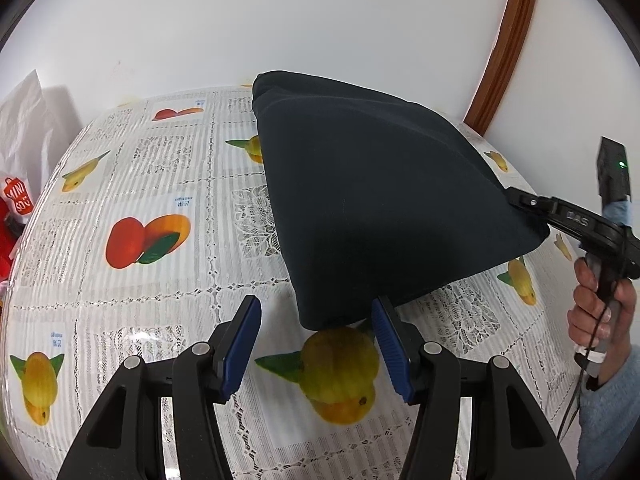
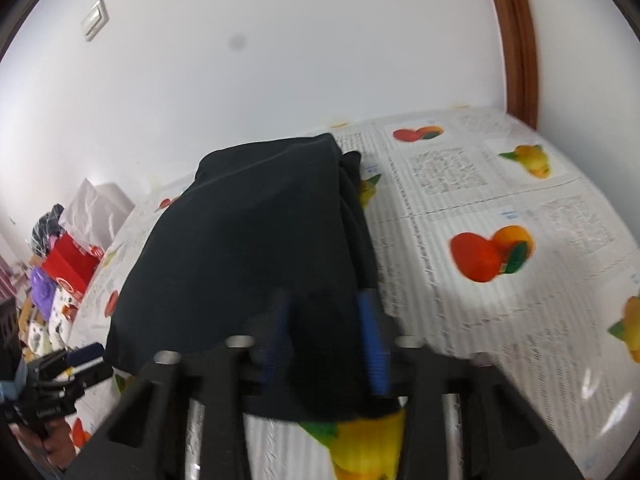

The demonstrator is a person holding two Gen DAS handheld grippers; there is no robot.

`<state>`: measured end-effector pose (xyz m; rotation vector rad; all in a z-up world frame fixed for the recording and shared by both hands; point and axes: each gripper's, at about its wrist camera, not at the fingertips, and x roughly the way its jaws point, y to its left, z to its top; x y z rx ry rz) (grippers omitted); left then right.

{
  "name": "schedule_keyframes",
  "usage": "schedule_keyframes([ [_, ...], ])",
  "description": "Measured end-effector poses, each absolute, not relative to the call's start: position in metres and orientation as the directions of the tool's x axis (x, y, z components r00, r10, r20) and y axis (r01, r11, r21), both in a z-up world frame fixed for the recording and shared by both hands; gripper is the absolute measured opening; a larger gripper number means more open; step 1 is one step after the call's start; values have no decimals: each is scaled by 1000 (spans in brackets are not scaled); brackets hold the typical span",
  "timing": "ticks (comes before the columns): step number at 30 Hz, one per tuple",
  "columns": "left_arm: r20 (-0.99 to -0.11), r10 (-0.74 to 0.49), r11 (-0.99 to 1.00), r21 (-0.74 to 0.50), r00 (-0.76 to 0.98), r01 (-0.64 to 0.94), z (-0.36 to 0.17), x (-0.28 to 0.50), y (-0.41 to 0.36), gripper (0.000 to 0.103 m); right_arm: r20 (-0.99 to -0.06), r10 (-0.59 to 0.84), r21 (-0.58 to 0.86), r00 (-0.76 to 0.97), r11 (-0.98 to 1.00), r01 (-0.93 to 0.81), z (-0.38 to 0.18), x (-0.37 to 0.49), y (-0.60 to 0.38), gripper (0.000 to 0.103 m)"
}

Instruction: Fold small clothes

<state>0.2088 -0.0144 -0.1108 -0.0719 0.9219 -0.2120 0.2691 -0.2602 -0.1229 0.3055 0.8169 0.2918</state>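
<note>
A dark navy garment lies folded over on the fruit-print tablecloth, its near right part lifted off the table. My left gripper is open and empty, its blue pads just in front of the garment's near corner. My right gripper comes in from the right and is shut on the garment's right edge. In the right wrist view the garment hangs between the blue pads of the right gripper, and the left gripper shows at the lower left.
A white wall stands behind the table, with a brown wooden frame at the right. A white bag and red bags with clutter lie past the table's left end. A hand holds the right gripper's handle.
</note>
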Motion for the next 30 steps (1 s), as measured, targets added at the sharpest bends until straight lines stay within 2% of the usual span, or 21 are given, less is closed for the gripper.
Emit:
schedule_keyframes([
  [7, -781, -211, 977, -160, 588, 138, -109, 208, -11, 55, -611, 375, 428, 697, 897, -107, -123, 260, -278, 4],
  [9, -780, -210, 978, -159, 589, 138, -109, 207, -11, 55, -630, 344, 401, 696, 912, -88, -123, 255, -278, 9],
  [12, -780, -205, 979, -153, 591, 138, -109, 206, -12, 55, -629, 303, 350, 716, 933, -86, -115, 239, -276, 9],
  [14, -782, -201, 979, -149, 590, 136, -110, 205, -13, 55, -622, 281, 310, 731, 945, -99, -108, 229, -272, 14],
  [16, -781, -205, 979, -154, 590, 136, -108, 203, -14, 55, -624, 264, 271, 735, 956, -113, -105, 221, -266, 25],
  [18, -779, -203, 979, -153, 594, 135, -106, 200, -14, 55, -644, 237, 224, 727, 968, -116, -106, 217, -260, 30],
  [21, -776, -188, 982, -138, 602, 130, -101, 192, -14, 55, -688, 161, 147, 708, 986, -81, -112, 215, -254, 30],
  [30, -755, -146, 989, -120, 639, 84, -76, 160, -6, 62, -753, 96, 119, 651, 993, -9, -97, 197, -258, 33],
])
